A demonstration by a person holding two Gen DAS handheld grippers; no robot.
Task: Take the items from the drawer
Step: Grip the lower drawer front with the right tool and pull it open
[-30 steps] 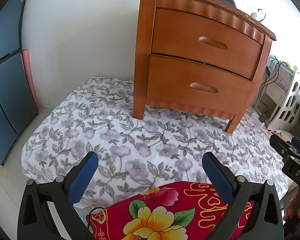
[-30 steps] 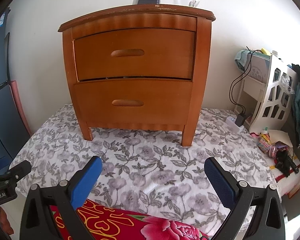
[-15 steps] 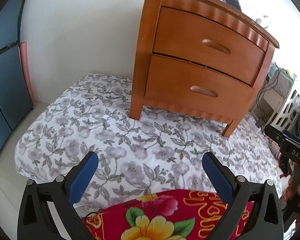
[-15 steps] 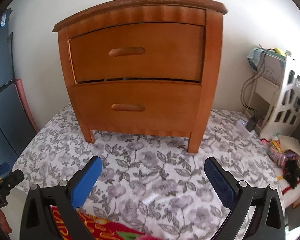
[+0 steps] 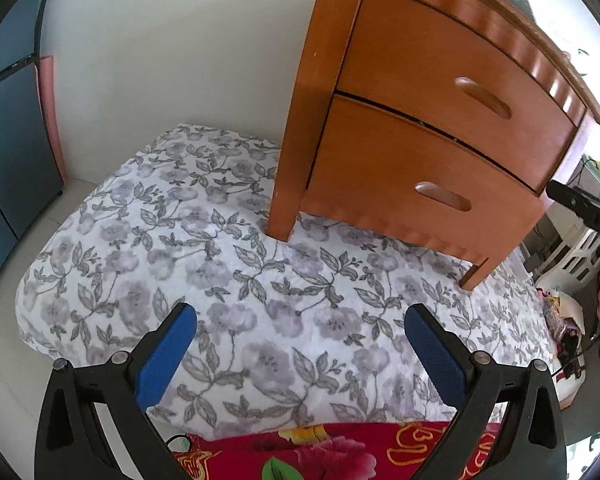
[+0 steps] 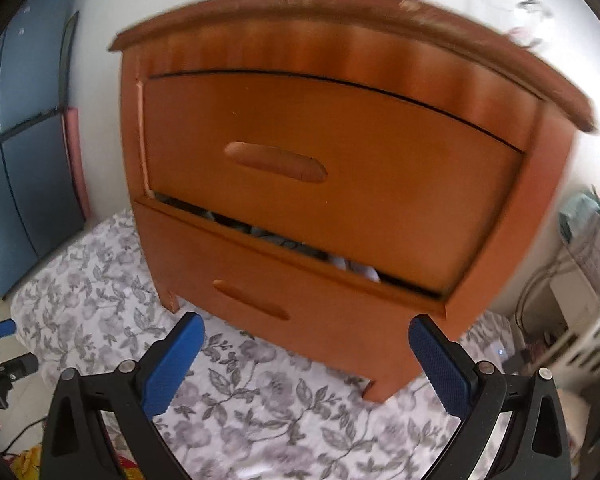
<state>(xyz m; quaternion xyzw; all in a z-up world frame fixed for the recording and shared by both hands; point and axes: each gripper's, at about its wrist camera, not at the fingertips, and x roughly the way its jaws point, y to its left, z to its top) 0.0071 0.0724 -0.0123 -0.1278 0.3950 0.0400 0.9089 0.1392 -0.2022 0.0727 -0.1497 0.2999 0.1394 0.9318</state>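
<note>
Lower drawer point(image 6: 284, 304) shows clothes through its top gap only from the right; both tools spread.

Home bedroom: wooden nightstand point(image 5: 428, 120) on floral bedding point(image 5: 220, 272).

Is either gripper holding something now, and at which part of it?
Nothing is held. The left gripper and right gripper are both open, with only the floral cloth between their fingers.
</note>
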